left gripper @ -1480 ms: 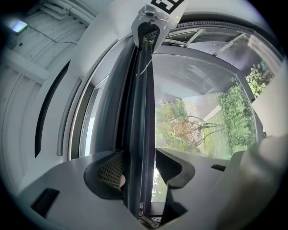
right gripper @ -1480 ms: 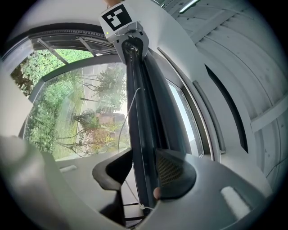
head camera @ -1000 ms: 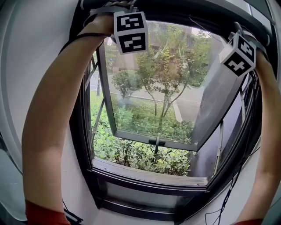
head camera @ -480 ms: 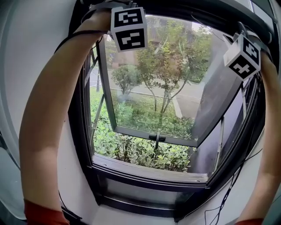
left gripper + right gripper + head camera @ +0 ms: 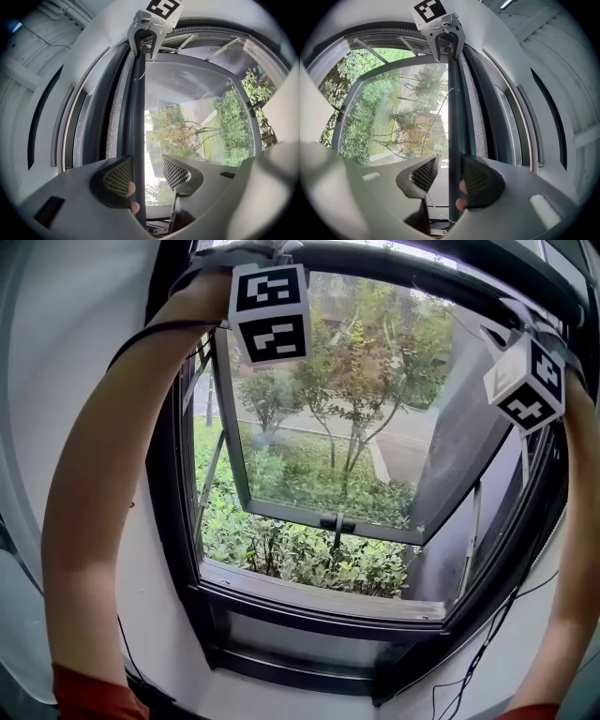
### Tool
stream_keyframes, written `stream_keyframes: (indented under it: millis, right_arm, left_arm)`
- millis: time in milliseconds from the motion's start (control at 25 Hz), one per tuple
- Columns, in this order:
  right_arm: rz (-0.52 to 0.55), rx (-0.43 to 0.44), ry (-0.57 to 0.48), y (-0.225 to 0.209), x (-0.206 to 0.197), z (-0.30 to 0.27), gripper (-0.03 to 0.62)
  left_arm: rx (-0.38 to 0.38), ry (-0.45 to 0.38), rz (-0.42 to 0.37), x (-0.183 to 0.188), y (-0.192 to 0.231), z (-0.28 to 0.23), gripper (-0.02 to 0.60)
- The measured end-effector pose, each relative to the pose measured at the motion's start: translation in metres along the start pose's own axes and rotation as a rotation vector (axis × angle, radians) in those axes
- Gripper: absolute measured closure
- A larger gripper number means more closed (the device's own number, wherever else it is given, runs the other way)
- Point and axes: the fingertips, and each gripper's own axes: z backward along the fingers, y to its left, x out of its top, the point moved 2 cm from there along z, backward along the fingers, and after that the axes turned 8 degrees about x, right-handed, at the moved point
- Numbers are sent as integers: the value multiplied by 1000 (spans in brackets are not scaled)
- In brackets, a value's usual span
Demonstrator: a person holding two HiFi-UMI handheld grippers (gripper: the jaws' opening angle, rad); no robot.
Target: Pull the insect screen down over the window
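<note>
**INSECT SCREEN: GRIP POINTS AND HANDLING**

**Position.** The screen is barely out of its housing. Its dark bar (image 5: pixel 412 266) runs across the 12 o'clock edge of the head view, at the top of the window (image 5: pixel 178 521). The opening below it is uncovered. In the left gripper view a narrow strip of mesh (image 5: pixel 114 117) shows at 9 o'clock of the bar.

**Tongs.** The left tongs (image 5: pixel 145 172) straddle the bar near one end and the right tongs (image 5: pixel 451 174) near the other. Both are released. In each, the bar lies against one pad and daylight shows between it and the opposite pad, so nothing is clamped.

**Handling (judgement).**
- The bar looks rigid, light and smooth, so it may slide along the pads.
- Take hold on the bar only, toward its ends.
- The mesh looks soft and easy to tear, so do not pinch it.
- A roller screen of this kind probably pulls back upward, so expect resistance.
- Keep both ends level, or the bar may skew and jam in the side tracks.
- The sash (image 5: pixel 328 427) is tilted outward and should stay clear of the screen's path.

**Markings.** No brand, label or legible text is visible. The only print is the black-and-white square markers on the left cube (image 5: pixel 270 313) at 11 o'clock and the right cube (image 5: pixel 528 381) at 2 o'clock.
</note>
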Motion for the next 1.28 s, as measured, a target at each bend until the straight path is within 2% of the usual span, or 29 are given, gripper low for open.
stream_keyframes:
  millis: [320, 520, 920, 1280]
  right_arm:
    - [11, 15, -29, 24, -1, 10, 425]
    - [55, -4, -37, 38, -1, 15, 425]
    - [43, 13, -63, 68, 1, 30, 436]
    - [29, 27, -103, 97, 2, 41, 436]
  left_arm:
    - [-33, -15, -12, 1, -23, 17, 380]
    - [-49, -19, 2, 1, -35, 28, 380]
    - [-91, -35, 9, 0, -64, 52, 379]
    - [-97, -48, 12, 0, -89, 69, 379]
